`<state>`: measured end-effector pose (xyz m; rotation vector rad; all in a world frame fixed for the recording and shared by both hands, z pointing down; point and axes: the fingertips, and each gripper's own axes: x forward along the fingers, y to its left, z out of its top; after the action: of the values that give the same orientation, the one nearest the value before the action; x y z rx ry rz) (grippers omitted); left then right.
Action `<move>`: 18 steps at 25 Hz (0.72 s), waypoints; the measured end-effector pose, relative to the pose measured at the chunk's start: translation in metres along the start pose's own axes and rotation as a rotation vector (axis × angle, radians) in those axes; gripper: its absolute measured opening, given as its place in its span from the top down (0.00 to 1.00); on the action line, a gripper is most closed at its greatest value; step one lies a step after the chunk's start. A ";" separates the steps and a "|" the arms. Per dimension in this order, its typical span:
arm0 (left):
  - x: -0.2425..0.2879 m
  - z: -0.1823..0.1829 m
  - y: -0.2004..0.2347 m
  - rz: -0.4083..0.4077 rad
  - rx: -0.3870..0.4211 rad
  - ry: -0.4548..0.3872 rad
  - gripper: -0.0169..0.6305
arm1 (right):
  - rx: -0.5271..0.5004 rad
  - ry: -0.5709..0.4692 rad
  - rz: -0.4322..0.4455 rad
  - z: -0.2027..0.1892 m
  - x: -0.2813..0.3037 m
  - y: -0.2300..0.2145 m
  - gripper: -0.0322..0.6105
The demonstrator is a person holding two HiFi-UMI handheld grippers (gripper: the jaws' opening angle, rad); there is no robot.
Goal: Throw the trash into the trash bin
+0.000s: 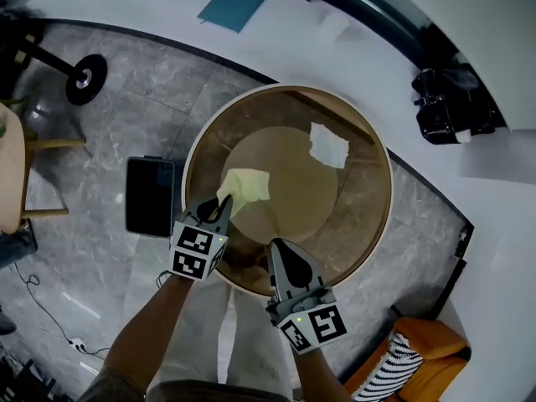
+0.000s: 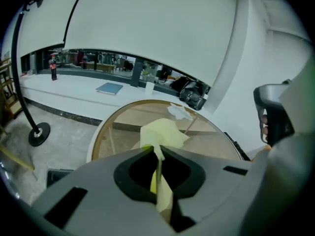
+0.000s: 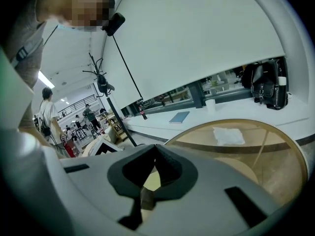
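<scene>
A pale yellow sheet of paper (image 1: 245, 186) hangs just above the round glass table (image 1: 373, 216), pinched at its near edge by my left gripper (image 1: 223, 205). In the left gripper view the yellow paper (image 2: 161, 132) runs between the shut jaws of the left gripper (image 2: 158, 152) and sticks out past them. A crumpled white paper (image 1: 328, 145) lies on the far right part of the glass; the right gripper view shows the white paper (image 3: 229, 135) too. My right gripper (image 1: 280, 247) hovers over the table's near rim, shut, holding nothing.
A black rectangular bin (image 1: 150, 197) stands on the floor left of the table. A blue book (image 1: 233, 5) and a black bag (image 1: 452, 103) lie on the white counter behind. A lamp stand base (image 1: 86, 78) is at far left, an orange chair (image 1: 414, 350) at near right.
</scene>
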<state>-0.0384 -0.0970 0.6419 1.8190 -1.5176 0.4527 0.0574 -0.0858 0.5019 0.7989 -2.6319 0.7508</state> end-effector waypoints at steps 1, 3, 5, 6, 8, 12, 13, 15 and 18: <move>-0.006 -0.001 0.007 0.012 -0.013 -0.007 0.94 | -0.006 0.008 0.016 -0.001 0.006 0.007 0.92; -0.018 -0.004 0.025 0.040 -0.039 -0.022 0.94 | -0.020 0.024 0.050 -0.004 0.019 0.023 0.92; -0.034 -0.009 0.045 0.069 -0.063 -0.038 0.94 | -0.034 0.041 0.085 -0.007 0.034 0.041 0.92; -0.042 -0.011 0.057 0.086 -0.078 -0.046 0.94 | -0.042 0.050 0.103 -0.008 0.041 0.050 0.92; -0.061 -0.017 0.081 0.127 -0.110 -0.058 0.94 | -0.057 0.069 0.140 -0.011 0.055 0.069 0.92; -0.097 -0.036 0.126 0.208 -0.173 -0.079 0.94 | -0.090 0.108 0.212 -0.020 0.081 0.105 0.92; -0.105 -0.040 0.136 0.226 -0.188 -0.084 0.94 | -0.098 0.117 0.228 -0.023 0.087 0.114 0.92; -0.121 -0.049 0.155 0.260 -0.216 -0.094 0.94 | -0.112 0.132 0.259 -0.027 0.098 0.131 0.92; -0.138 -0.061 0.177 0.304 -0.257 -0.103 0.93 | -0.126 0.157 0.298 -0.032 0.111 0.151 0.92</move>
<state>-0.2306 0.0334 0.6442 1.4393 -1.8421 0.2921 -0.1160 -0.0087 0.5144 0.3035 -2.6520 0.6794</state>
